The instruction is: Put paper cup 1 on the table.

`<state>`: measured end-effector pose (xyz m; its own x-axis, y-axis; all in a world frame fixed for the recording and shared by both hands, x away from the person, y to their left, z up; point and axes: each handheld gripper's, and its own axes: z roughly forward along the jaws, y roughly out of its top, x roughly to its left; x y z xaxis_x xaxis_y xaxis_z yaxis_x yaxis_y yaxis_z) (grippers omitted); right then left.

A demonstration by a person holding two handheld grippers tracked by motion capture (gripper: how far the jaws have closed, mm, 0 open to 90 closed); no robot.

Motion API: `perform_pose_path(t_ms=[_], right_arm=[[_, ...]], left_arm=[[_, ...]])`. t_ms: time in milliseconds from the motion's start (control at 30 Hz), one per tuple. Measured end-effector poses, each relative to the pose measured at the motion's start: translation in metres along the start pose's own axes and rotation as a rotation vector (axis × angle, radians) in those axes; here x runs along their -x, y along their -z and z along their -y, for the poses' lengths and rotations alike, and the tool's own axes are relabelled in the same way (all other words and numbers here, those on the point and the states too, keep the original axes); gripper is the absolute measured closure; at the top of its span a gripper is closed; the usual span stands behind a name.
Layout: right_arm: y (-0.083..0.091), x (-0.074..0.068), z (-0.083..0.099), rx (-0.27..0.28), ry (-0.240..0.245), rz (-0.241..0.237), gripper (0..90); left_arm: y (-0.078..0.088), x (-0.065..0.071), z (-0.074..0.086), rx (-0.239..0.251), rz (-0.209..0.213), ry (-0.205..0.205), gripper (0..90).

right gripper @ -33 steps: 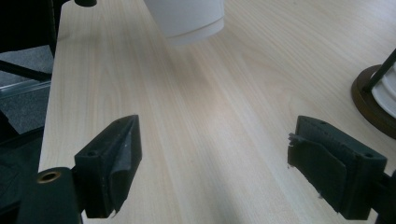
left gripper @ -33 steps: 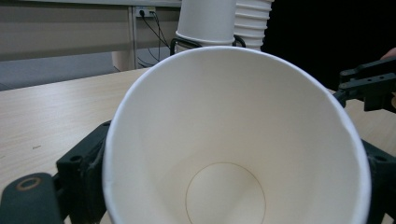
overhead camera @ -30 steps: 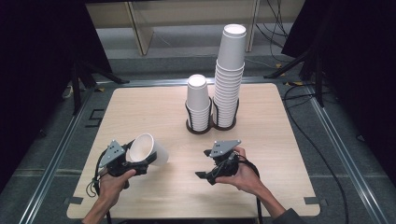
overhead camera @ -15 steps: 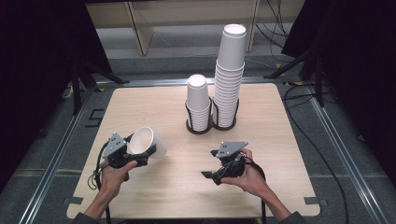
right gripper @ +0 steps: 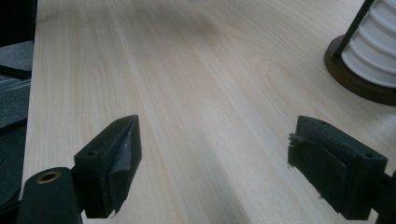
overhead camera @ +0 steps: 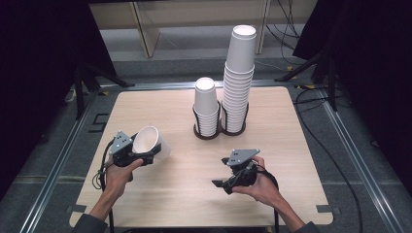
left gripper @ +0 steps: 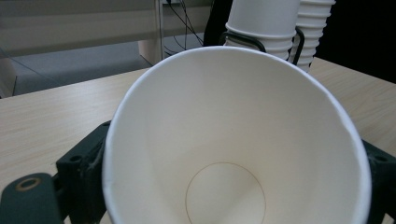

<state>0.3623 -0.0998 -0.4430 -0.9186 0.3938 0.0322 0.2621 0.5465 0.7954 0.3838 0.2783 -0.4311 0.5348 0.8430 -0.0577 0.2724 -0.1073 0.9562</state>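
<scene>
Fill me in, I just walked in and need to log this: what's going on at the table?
A person works two handheld grippers over a wooden table. The left gripper grips a single white paper cup, tilted with its mouth toward the camera. The right gripper is open and empty near the front edge. Two cup stacks, one short and one tall, stand in a dark holder at the back.

The cup (left gripper: 233, 140) is showing smooth, matt white paper; the worktop (right gripper: 196, 93) is looking like pale wood with a faint sheen; the tongs (right gripper: 215, 168) are appearing matt black plastic.
</scene>
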Motion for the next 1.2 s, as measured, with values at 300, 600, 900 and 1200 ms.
perform_pose_path(t_ms=[300,600,900,1200], right_arm=[[0.001,0.001,0.004,-0.004,-0.006,0.002,16.9],[0.003,0.002,0.006,-0.009,0.000,0.010,17.0],[0.003,0.001,0.007,-0.011,0.005,0.010,17.1],[0.002,0.000,0.008,-0.018,0.001,-0.002,17.3]], left_arm=[[-0.014,-0.008,-0.005,-0.009,-0.015,-0.007,9.8],[-0.030,-0.022,-0.006,-0.040,-0.054,-0.019,9.7],[-0.040,-0.037,-0.007,-0.069,-0.104,-0.020,9.7],[-0.048,-0.050,-0.006,-0.123,-0.177,-0.032,9.7]])
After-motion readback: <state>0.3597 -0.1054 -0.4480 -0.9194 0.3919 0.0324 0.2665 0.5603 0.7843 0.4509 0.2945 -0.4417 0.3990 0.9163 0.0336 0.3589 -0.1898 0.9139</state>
